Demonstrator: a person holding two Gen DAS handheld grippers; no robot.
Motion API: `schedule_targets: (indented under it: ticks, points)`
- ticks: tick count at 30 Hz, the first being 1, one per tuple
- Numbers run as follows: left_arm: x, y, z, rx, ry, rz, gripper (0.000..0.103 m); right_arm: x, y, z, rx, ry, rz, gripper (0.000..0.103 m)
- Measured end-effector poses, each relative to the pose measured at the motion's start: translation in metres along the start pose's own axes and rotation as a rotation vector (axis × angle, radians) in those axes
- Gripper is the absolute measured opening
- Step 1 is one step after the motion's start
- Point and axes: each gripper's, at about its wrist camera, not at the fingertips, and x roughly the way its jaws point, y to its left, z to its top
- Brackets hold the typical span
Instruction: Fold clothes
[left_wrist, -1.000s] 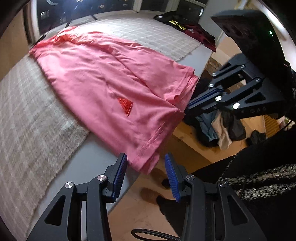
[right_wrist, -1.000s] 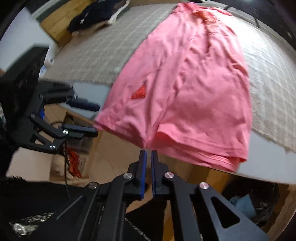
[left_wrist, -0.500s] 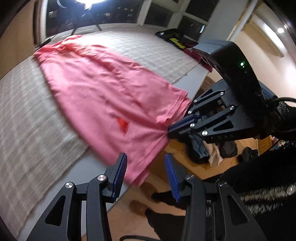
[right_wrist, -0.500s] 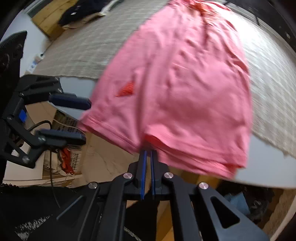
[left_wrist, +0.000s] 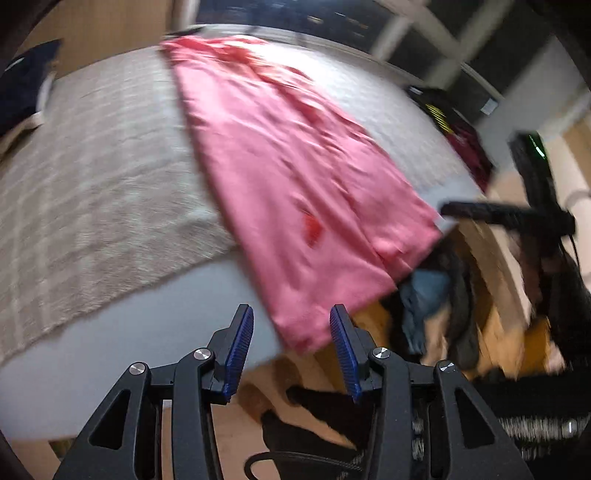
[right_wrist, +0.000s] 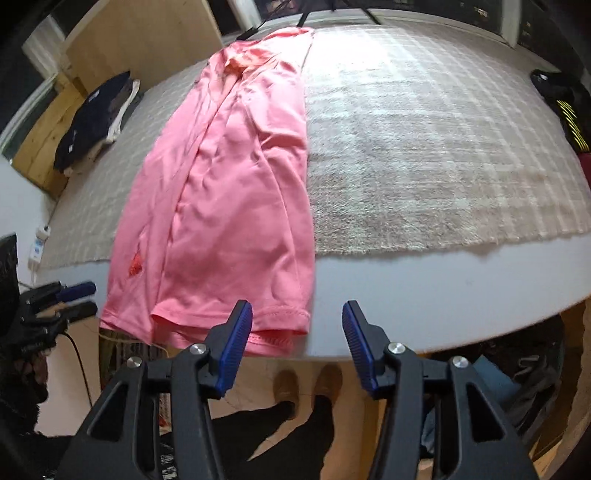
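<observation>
My tongs hang spread and empty over a pink shirt (right_wrist: 229, 206) on the table (right_wrist: 443, 291).

The thin, smooth knit lies folded lengthwise into a long strip across a nubby grey checked rug (right_wrist: 424, 147), its stitched hem drooping over the white table edge. A small red triangular logo (right_wrist: 135, 265) sits near the hem; no lettering is readable. My left gripper (left_wrist: 291, 345) and right gripper (right_wrist: 297, 345) show ribbed blue pads, touching nothing.
</observation>
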Motion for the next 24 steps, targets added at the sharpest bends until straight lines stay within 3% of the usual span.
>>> schedule_targets:
  ticks: [3,8,10,12,15,18,24]
  points:
    - [0.013,-0.005,0.004,-0.043,0.018,0.024,0.041,0.008,0.009,-0.003,-0.047,0.021,0.002,0.05]
    - [0.028,-0.023,0.008,0.03,0.044,0.083,0.041,0.011,0.019,-0.006,-0.17,0.031,-0.006,0.046]
    - [0.032,-0.027,0.01,0.049,0.047,0.087,0.037,0.011,0.023,-0.006,-0.211,0.036,0.014,0.013]
    - [0.032,-0.03,0.009,0.067,0.059,0.087,0.006,0.013,0.021,-0.005,-0.218,0.047,0.069,0.009]
    - [0.03,-0.028,0.009,0.043,0.064,0.055,0.005,0.013,0.004,-0.001,-0.158,0.066,0.157,0.007]
    - [0.025,-0.02,0.012,-0.046,0.046,-0.035,0.005,0.005,-0.015,0.01,-0.071,0.068,0.264,0.006]
    - [-0.009,0.001,0.031,-0.211,-0.062,-0.186,0.005,-0.021,-0.039,0.051,0.067,0.01,0.444,0.005]
